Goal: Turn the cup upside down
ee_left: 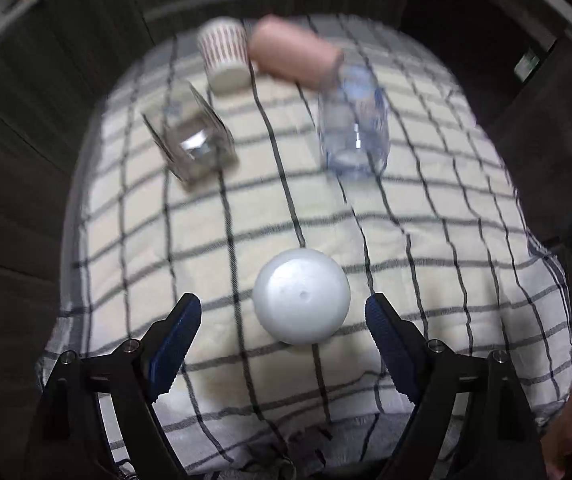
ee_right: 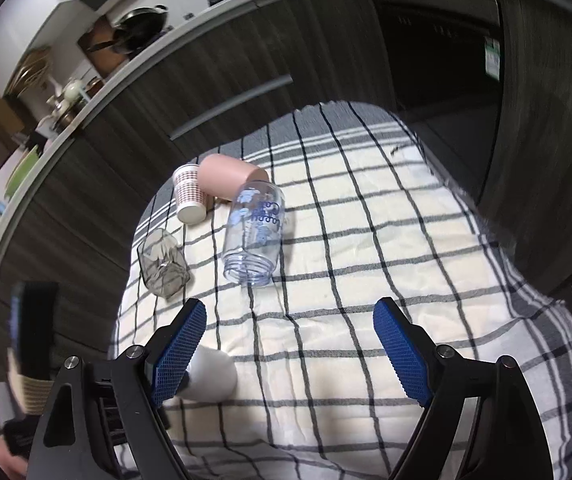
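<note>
- Your left gripper (ee_left: 282, 311) is standing wide open, and its two blue pads are gripping nothing.
- The white cup (ee_left: 302, 295) is sitting between these open fingers, a little ahead of them, with clear space on both sides; it is touching neither pad.
- In the left wrist view you are looking at the closed round bottom of the white cup, so it is standing with the mouth down on the checked cloth (ee_left: 426, 216).
- Your right gripper (ee_right: 290, 320) is also spread wide, and nothing is lying between its pads; only the cloth is showing there.
- In the right wrist view the white cup (ee_right: 211, 376) is appearing just beside the left finger, partly hidden behind it, outside the gap of the jaws.
- Farther away on the cloth, a clear bottle with blue print (ee_right: 254, 234) is lying on its side, with the open threaded mouth turned toward you.
- To the left of this bottle, a grey transparent square glass (ee_right: 161, 266) is lying tipped over.
- At the far edge, a pink cup (ee_right: 231, 180) is lying on its side, touching or nearly touching the bottle; I cannot tell which.
- Just beside the pink cup, a paper cup with red pattern (ee_right: 189, 194) is resting tilted.
- Behind the table, dark cabinet fronts (ee_right: 326, 40) are filling the background.
</note>
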`<state>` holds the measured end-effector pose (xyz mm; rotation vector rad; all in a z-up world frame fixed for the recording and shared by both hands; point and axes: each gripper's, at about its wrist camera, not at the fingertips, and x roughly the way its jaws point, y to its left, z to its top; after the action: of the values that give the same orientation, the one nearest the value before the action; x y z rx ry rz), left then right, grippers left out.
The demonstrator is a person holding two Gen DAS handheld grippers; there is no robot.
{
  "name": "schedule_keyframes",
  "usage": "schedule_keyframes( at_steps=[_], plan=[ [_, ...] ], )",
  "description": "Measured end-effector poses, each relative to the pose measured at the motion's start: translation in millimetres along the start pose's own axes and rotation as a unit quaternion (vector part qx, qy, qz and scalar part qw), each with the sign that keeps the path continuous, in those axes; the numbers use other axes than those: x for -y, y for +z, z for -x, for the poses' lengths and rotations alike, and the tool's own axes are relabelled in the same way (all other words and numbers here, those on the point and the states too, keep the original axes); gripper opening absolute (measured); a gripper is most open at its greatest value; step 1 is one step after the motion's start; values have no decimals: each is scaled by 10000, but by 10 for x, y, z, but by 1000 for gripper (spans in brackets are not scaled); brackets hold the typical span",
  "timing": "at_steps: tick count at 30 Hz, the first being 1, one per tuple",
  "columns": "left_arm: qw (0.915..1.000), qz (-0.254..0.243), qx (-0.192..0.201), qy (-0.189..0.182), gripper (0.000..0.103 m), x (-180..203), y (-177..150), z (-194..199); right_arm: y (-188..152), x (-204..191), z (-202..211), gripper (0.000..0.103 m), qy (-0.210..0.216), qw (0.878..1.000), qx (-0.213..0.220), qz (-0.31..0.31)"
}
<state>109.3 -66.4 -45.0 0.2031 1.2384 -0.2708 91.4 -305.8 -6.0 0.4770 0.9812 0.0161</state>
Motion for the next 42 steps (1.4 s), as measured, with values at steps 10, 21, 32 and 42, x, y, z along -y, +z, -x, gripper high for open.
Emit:
schedule_keyframes(
  at_steps=[10, 21, 32, 42],
  plan=[
    [9898, 394, 1351, 229, 84, -113, -386, 167, -262, -153, 302, 86, -370, 9942, 726, 709],
    [9555, 758, 2754, 740, 90, -219, -863, 419, -592, -271, 623, 93, -580, 9723, 1949, 1156],
    [9361, 1246, 3189, 808, 92, -429, -1192, 397, -815, -322, 554, 94, -754, 9657, 2095, 1333],
    [9291, 1206, 3371, 926, 93, -419, -1270, 440, -918, -384, 554, 96, -952, 9576, 2260, 1510]
  ],
)
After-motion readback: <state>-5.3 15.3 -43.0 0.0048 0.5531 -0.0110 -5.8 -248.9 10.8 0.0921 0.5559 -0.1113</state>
